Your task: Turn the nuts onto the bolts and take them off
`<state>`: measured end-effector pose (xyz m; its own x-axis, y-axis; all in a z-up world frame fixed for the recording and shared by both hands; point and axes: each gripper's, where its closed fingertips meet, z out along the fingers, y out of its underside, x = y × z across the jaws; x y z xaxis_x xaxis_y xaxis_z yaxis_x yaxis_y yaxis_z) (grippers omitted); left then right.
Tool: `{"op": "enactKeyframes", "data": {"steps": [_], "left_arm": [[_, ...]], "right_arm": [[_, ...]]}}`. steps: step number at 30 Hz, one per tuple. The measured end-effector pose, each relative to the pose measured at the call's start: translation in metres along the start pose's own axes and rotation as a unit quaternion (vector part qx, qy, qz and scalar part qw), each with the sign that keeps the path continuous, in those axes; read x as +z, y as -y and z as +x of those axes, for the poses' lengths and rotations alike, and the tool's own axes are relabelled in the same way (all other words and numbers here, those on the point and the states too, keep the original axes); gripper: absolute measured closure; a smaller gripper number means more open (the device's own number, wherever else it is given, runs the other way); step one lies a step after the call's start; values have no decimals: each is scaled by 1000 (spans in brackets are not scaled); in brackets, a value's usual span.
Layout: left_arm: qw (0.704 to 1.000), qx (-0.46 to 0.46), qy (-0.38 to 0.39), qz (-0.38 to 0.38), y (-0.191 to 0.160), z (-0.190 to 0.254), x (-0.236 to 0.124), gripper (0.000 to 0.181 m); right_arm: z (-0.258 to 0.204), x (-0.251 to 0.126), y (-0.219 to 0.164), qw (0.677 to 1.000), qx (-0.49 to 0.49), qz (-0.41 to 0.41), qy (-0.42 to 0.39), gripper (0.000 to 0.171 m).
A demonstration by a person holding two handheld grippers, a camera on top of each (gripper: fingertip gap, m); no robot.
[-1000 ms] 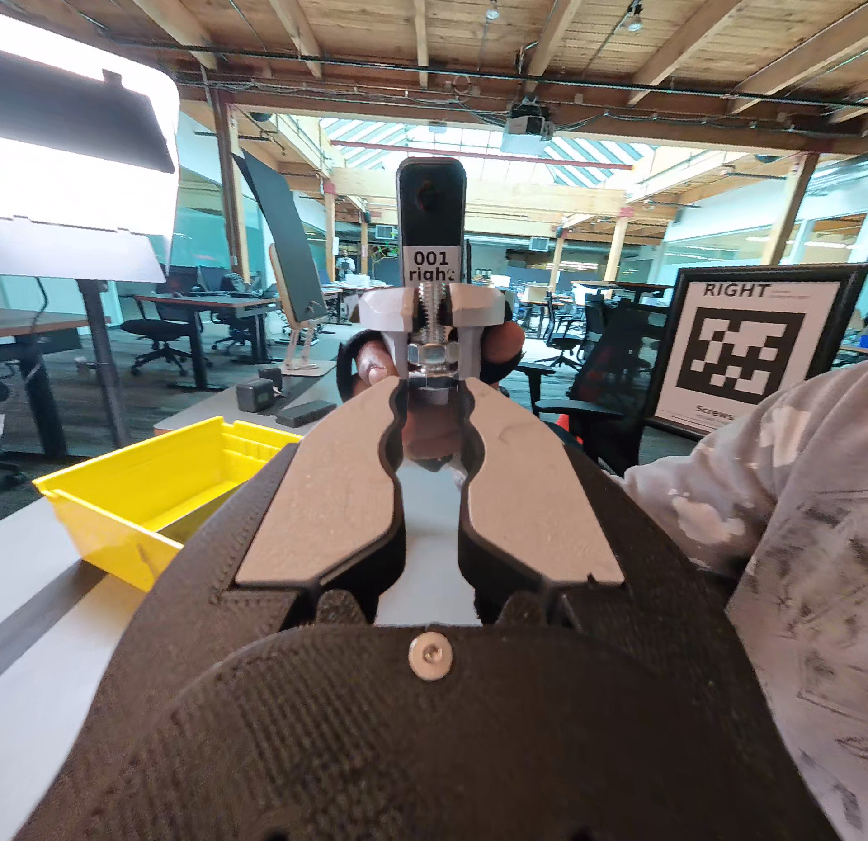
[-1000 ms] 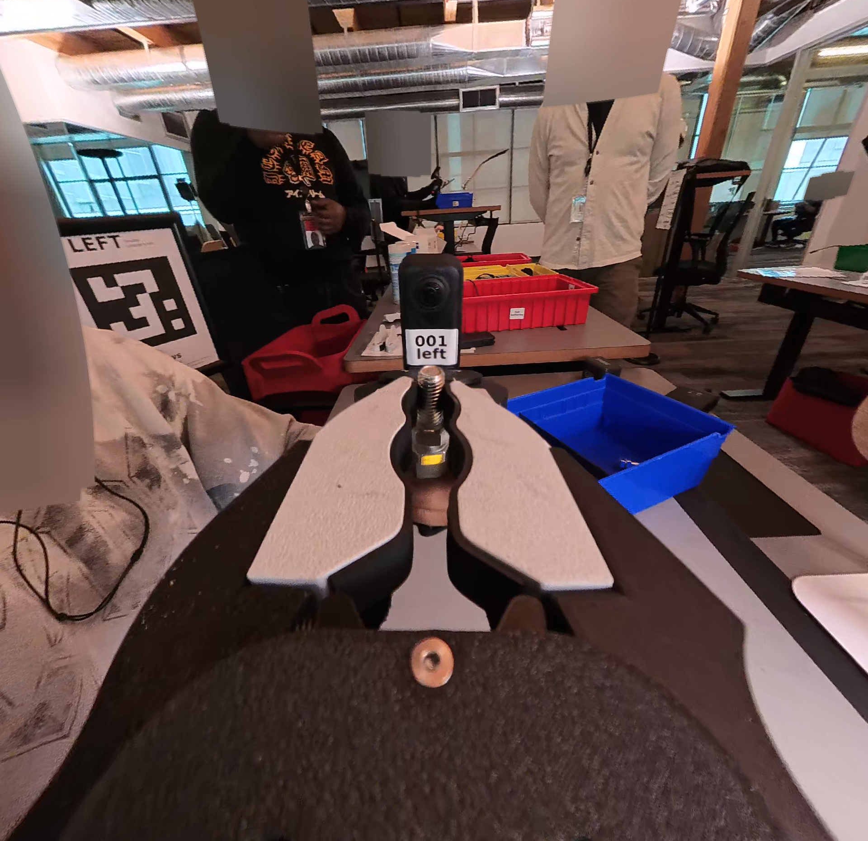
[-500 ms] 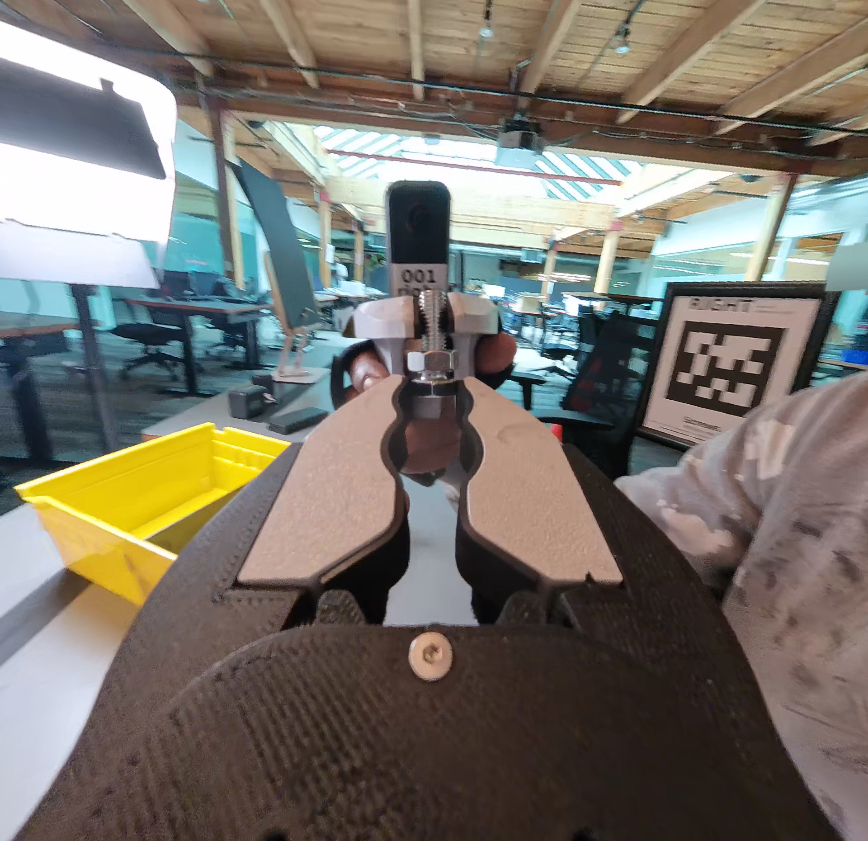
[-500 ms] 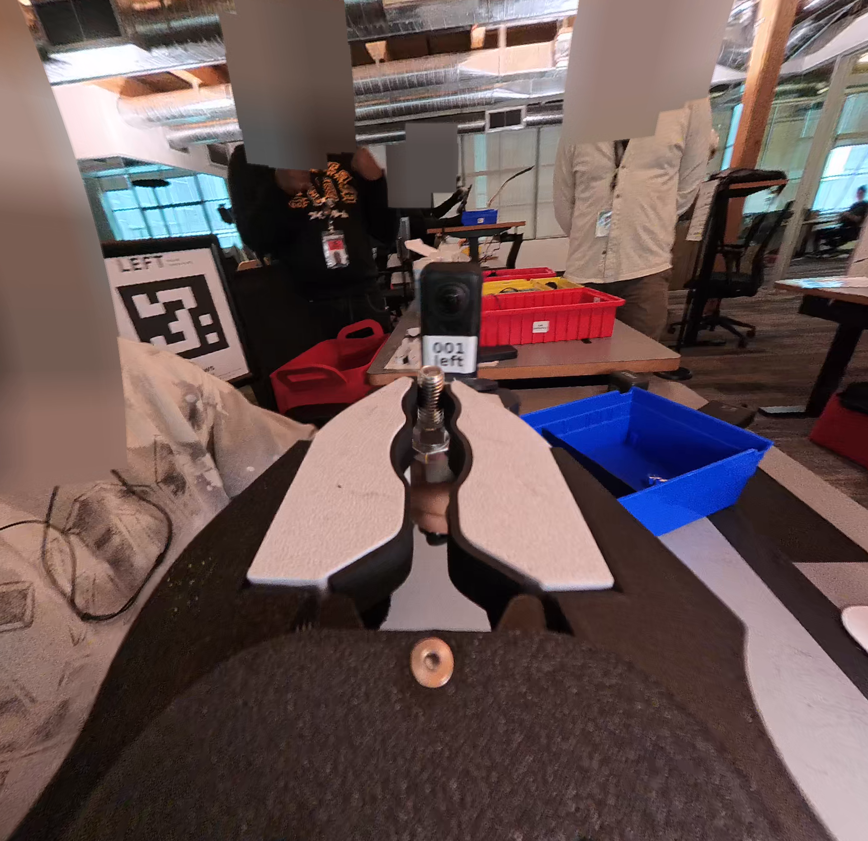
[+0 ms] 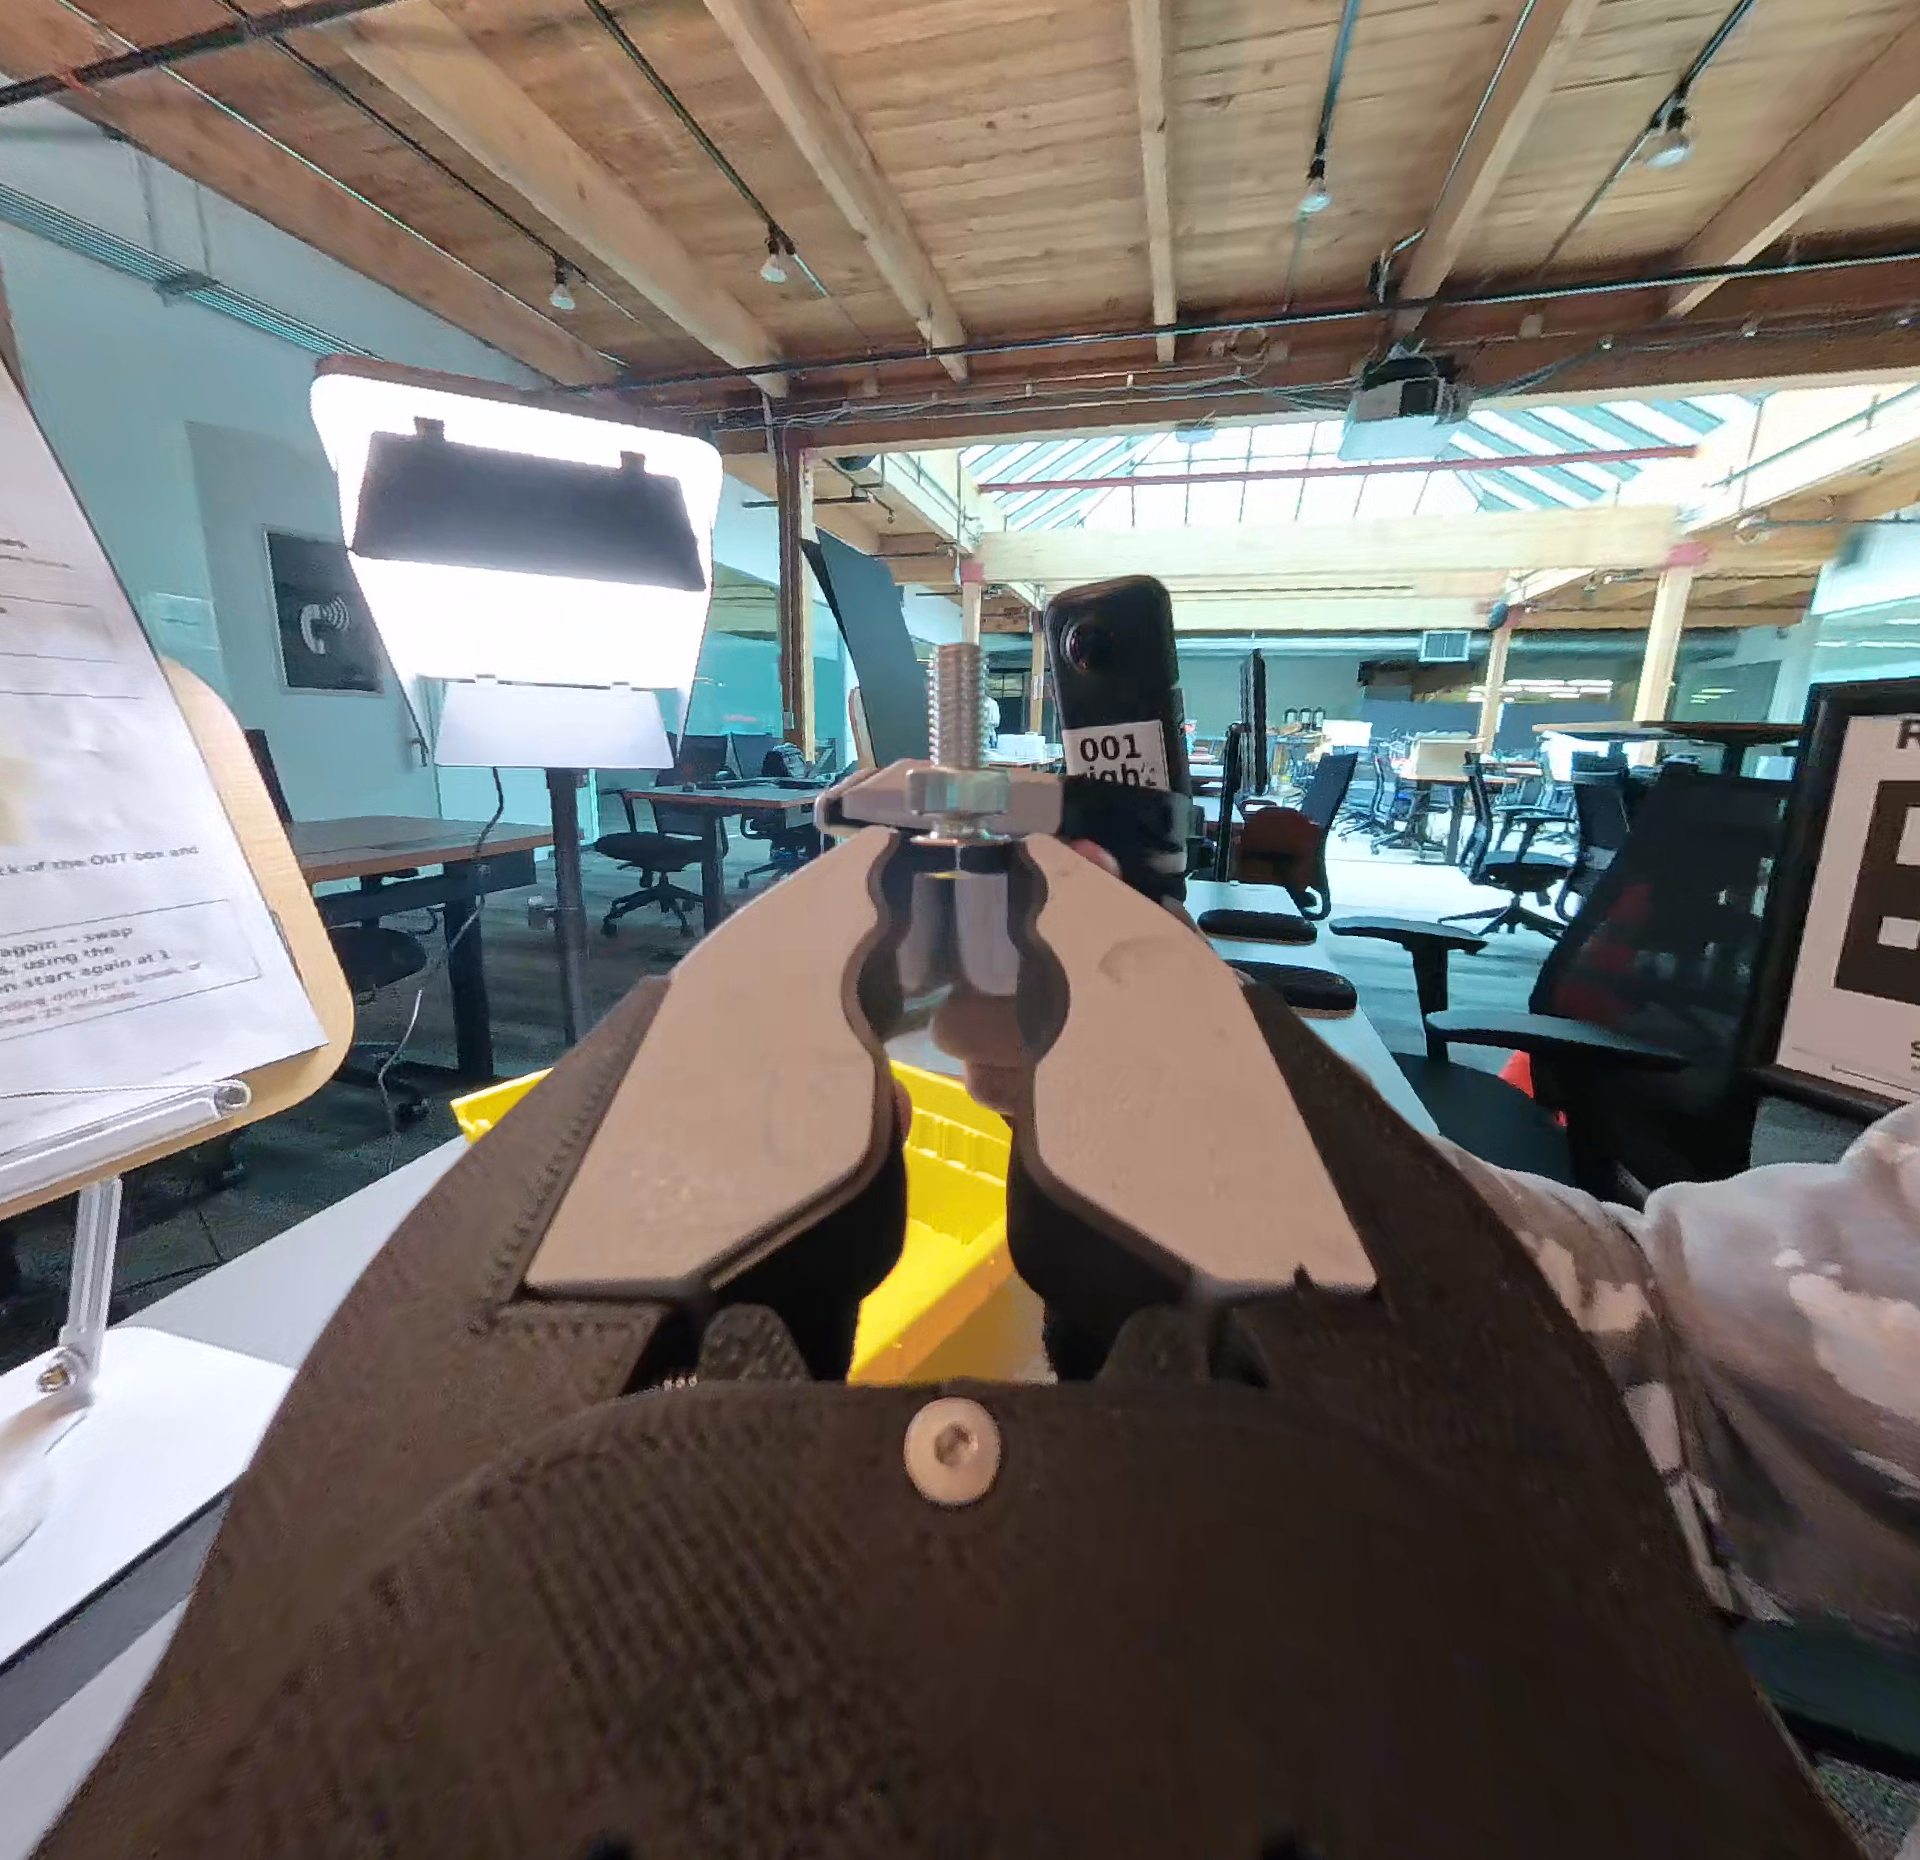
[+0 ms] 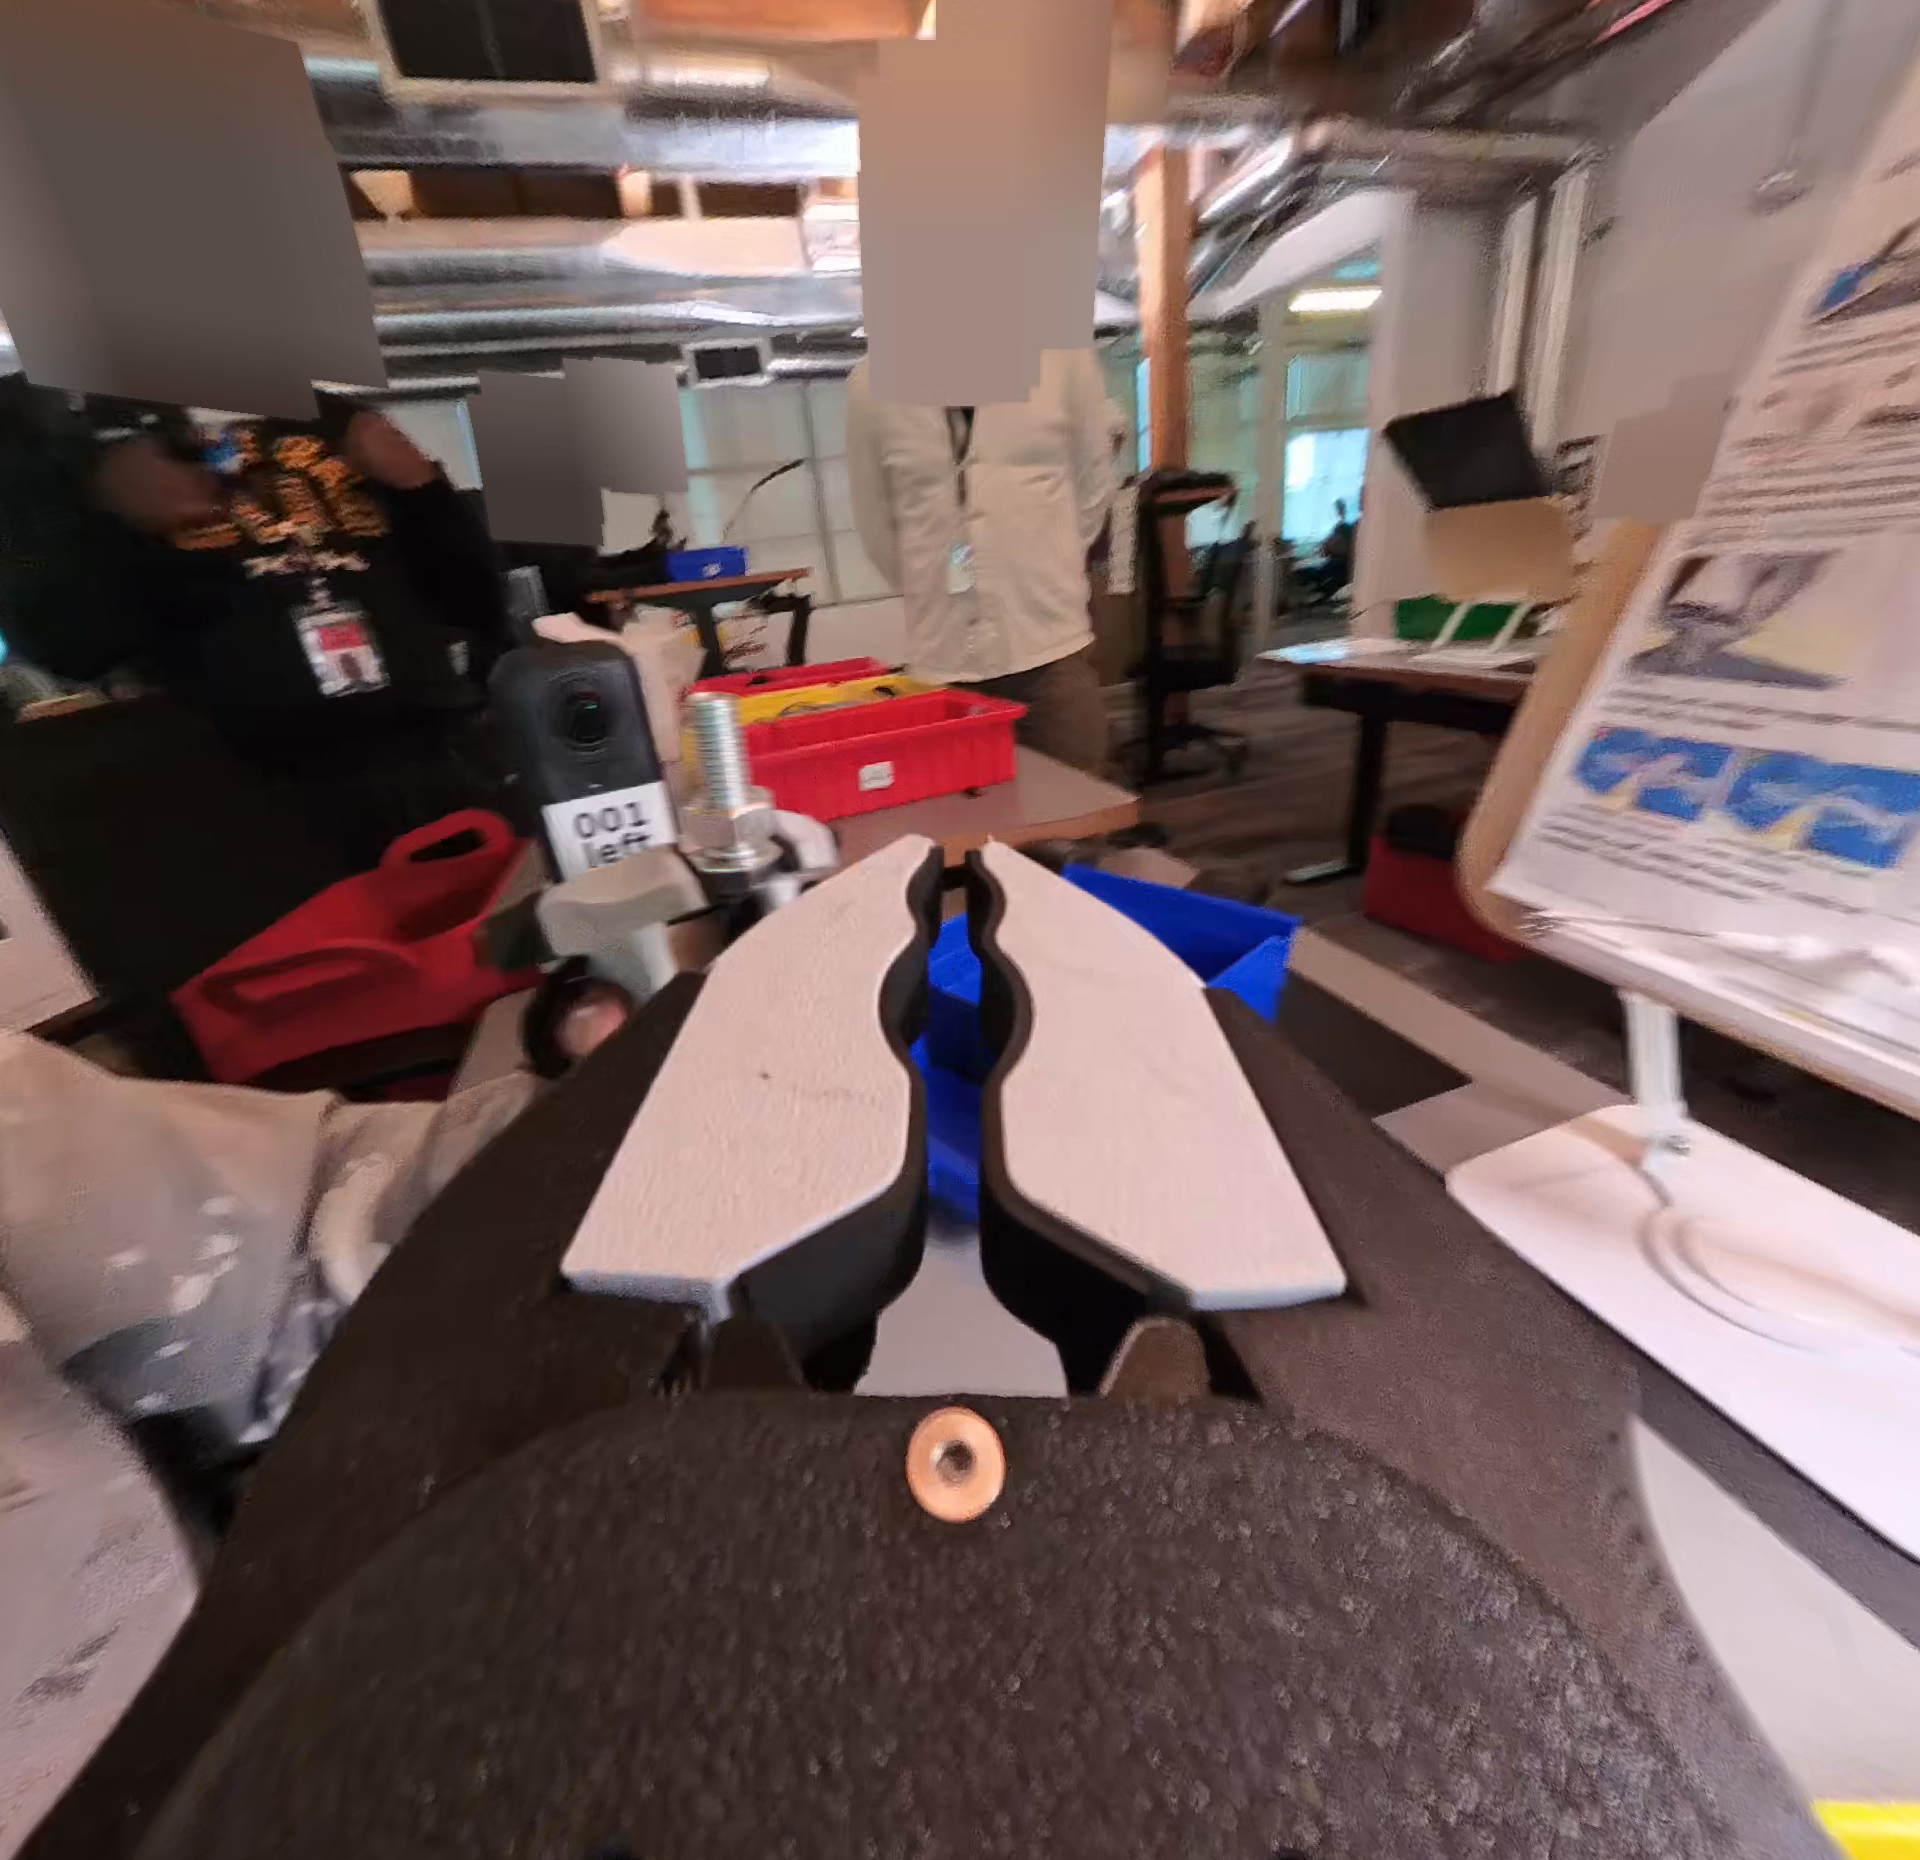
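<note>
I pinch the bolt [image 5: 961, 696] in my left claw [image 5: 956, 865], the fingers pressed against its lower part so that it stands upright above the worktop [image 5: 343, 1239]. It is bright silver, and its threaded end rises bare above the hexagonal nut [image 5: 956, 794]. The nut sits low on the thread, just above my left fingertips. In the left wrist view the grey fingertips [image 5: 862, 804] of my right claw show edge-on at the level of the nut, one on either side of it. From there I cannot tell whether they touch it. That claw's black camera stands just to the right of the bolt. Through the gap behind my left fingers I see the yellow bin [image 5: 935, 1218] on the worktop. A printed sheet on a stand [image 5: 135, 823] is at the worktop's left edge. The right wrist view shows my right claw [image 6: 956, 860] empty, its fingers drawn almost together with only a thin slit between them. The bolt [image 6: 717, 756] and nut [image 6: 727, 823] stand clear to the left of its tips, held up by the left claw [image 6: 623, 906]. Only this view shows the blue bin [image 6: 1195, 927] beyond the slit, the red bins [image 6: 883, 750] on a farther table and two people standing behind them. The view is somewhat blurred.
</note>
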<state>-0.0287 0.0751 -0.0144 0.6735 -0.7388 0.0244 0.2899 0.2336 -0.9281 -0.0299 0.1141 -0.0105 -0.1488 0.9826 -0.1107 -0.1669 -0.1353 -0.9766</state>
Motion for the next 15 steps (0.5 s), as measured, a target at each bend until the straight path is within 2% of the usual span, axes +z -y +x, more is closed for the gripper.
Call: {"op": "enactKeyframes", "data": {"steps": [1,7,10,12,14,15], "left_arm": [[1000,6,1,-1,1,1,0,163],[1000,3,6,-3,-5,0,3,163],[1000,6,1,-3,-5,3,3,163],[1000,2,3,1,-3,1,1,163],[1000,-13,-10,17,4,1,-2,163],[1000,-8,-11,17,6,2,-2,163]], "right_arm": [[5,-4,3,1000,-5,10,-9,169],[-34,9,1,998,-6,1,66,141],[-36,14,-4,998,-14,-7,63,137],[-34,11,-3,997,1,-7,71,138],[-19,6,4,999,4,20,30,159],[-14,3,8,999,2,36,20,164]]}}
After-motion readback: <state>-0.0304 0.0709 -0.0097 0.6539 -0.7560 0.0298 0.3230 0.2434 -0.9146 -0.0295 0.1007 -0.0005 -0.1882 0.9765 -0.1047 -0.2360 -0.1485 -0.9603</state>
